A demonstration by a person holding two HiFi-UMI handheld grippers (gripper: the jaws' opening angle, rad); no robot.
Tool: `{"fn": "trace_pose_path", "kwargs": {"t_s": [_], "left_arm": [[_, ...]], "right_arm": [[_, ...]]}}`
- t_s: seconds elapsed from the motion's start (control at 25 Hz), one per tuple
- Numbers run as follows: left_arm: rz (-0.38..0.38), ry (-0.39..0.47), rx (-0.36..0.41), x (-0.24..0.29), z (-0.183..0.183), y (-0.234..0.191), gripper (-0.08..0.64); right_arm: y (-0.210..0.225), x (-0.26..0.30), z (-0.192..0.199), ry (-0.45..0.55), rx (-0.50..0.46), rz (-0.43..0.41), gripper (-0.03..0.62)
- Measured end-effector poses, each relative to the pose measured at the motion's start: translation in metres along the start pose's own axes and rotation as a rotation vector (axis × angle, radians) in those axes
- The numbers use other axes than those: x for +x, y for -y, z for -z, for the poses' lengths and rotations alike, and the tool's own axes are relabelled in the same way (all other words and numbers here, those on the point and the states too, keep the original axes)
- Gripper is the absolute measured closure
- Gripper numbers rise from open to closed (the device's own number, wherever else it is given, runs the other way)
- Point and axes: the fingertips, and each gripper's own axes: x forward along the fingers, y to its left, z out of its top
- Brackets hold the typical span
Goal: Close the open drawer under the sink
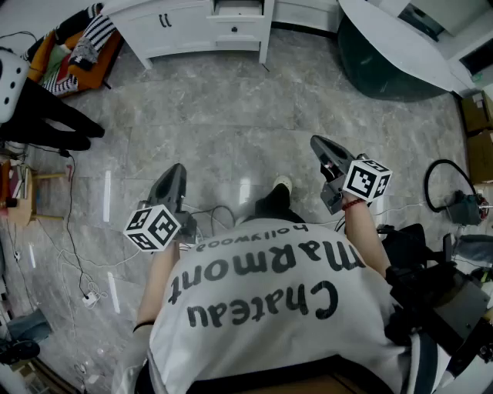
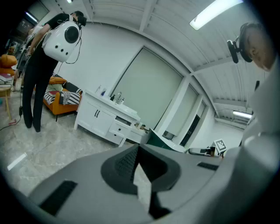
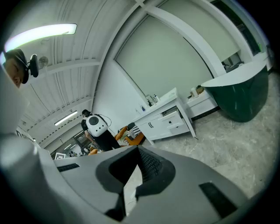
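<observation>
The white sink cabinet [image 1: 192,27] stands at the far side of the marble floor. Its top drawer [image 1: 237,8] is pulled out; the same drawer [image 2: 124,121] shows small in the left gripper view, and the drawer [image 3: 171,114] shows again in the right gripper view. Both grippers are held in the air well short of the cabinet, pointing towards it. My left gripper [image 1: 176,169] [image 2: 139,148] is shut and holds nothing. My right gripper [image 1: 317,141] [image 3: 138,148] is also shut and holds nothing.
A person in black [image 1: 42,119] with a white backpack [image 2: 61,39] stands at the left. An orange sofa [image 1: 77,42] sits beside the cabinet. A dark green curved counter [image 1: 385,58] stands at the back right. Cables [image 1: 77,262] and gear [image 1: 458,204] lie on the floor at the sides.
</observation>
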Motion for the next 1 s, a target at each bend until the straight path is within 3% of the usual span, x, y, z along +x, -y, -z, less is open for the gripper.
{"fn": "trace_pose_path", "kwargs": {"t_s": [0.56, 0.88, 1.0], "left_arm": [[0.004, 0.009, 0.017, -0.013, 0.002, -0.004, 0.552], [0.096, 0.067, 0.051, -0.025, -0.009, 0.004, 0.552], [0.103, 0.059, 0.03, -0.028, -0.007, -0.003, 0.552]], "right_arm": [[-0.011, -0.006, 0.007, 0.006, -0.018, 0.004, 0.584], [-0.028, -0.005, -0.005, 0.126, 0.027, -0.036, 0.584], [-0.031, 0.006, 0.005, 0.091, 0.033, -0.028, 0.584]]}}
